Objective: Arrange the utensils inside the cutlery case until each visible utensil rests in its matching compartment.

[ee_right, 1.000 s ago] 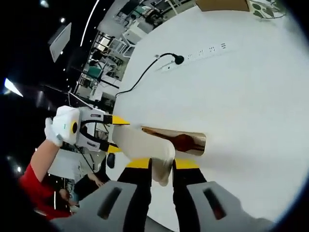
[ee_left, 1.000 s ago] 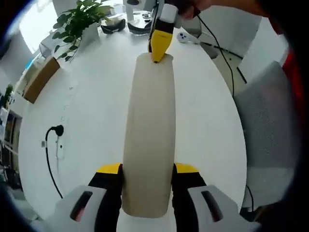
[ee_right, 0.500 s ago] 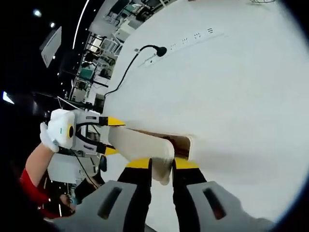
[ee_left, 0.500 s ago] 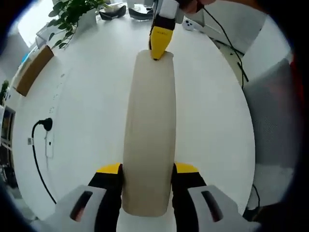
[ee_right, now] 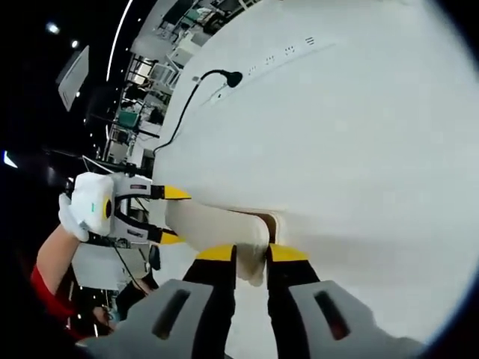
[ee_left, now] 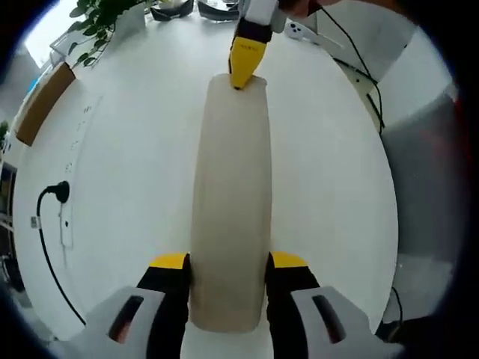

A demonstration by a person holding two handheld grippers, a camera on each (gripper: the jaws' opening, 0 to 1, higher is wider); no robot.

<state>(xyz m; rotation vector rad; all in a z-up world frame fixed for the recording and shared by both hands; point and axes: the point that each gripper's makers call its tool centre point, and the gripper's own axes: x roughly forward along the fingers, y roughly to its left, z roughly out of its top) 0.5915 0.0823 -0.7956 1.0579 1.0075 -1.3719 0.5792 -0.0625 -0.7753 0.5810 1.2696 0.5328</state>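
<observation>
Left gripper clamps near end of beige cutlery case; right gripper pinches far end, case above white table. Lid possibly closing. Keep ends level, lower together.

- The left gripper is showing two black jaws with bright yellow tips, and they are growing out of pale grey blocks.
- Each grey block is wearing a small dark slot with a bit of red in it.
- The right gripper is looking the same: yellow tips, black jaws, grey blocks.
- The person is wearing a white glove and a red sleeve.
</observation>
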